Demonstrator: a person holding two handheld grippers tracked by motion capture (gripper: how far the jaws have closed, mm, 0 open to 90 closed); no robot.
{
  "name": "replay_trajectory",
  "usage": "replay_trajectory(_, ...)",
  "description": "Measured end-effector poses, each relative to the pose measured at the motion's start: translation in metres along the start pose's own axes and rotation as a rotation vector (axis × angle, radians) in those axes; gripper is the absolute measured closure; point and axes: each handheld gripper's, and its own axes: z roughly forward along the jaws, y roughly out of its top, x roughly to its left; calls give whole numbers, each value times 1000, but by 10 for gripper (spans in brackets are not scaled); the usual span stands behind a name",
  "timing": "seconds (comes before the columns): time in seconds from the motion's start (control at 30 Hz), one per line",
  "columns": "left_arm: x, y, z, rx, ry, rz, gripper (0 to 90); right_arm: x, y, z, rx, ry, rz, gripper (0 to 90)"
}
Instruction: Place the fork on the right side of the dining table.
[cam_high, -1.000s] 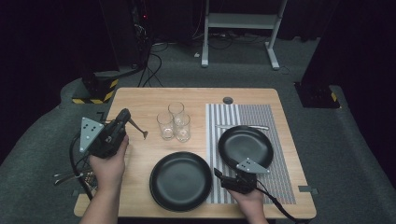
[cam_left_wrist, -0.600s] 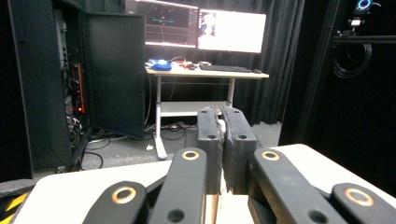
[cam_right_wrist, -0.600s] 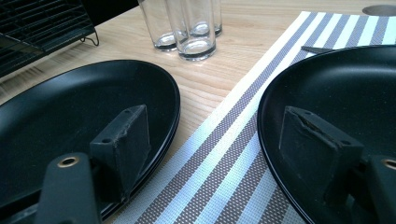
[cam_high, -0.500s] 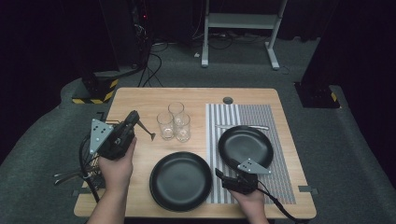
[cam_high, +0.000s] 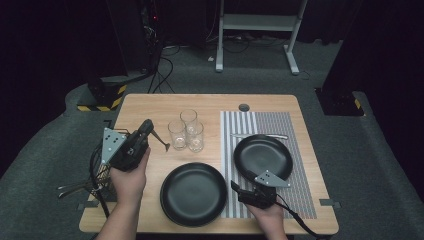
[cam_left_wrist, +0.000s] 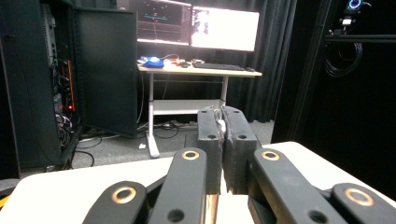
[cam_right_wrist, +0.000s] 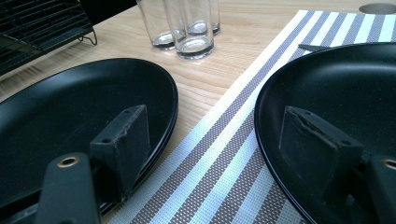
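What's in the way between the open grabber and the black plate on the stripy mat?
Nothing visible is. The right hand-held gripper hangs open right at the near rim of the plate on the striped mat. The other black plate lies off to its side, and the glasses stand farther back.

Overhead, facing forward and down across the table (cam_high: 150, 107). Left gripper view: raised, level, toward a far desk (cam_left_wrist: 196, 70). Right gripper view: low, close; shares glasses (cam_right_wrist: 187, 28) (cam_high: 186, 131) with overhead.

Wooden desk (cam_high: 150, 107), three clear glasses (cam_high: 186, 134) clustered mid-desk, grey grommet (cam_high: 244, 107) at far edge. Beyond: white-legged workstation (cam_left_wrist: 196, 70) with two lit monitors (cam_left_wrist: 198, 25), open server cabinet (cam_left_wrist: 56, 79).
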Motion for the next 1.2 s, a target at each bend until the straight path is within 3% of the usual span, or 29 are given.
replay_trajectory(0.27, -10, -4, 4, 5, -27, -5, 868, 0, 1, -4, -11, -6, -7, 240)
replay_trajectory(0.77, -40, -17, 9, 29, -105, -1, 868, 5, 5, -5, -23, 3, -21, 250)
replay_trajectory(1.2, -65, -28, 15, 50, -168, -11, 868, 9, 7, -7, -31, 22, -35, 323)
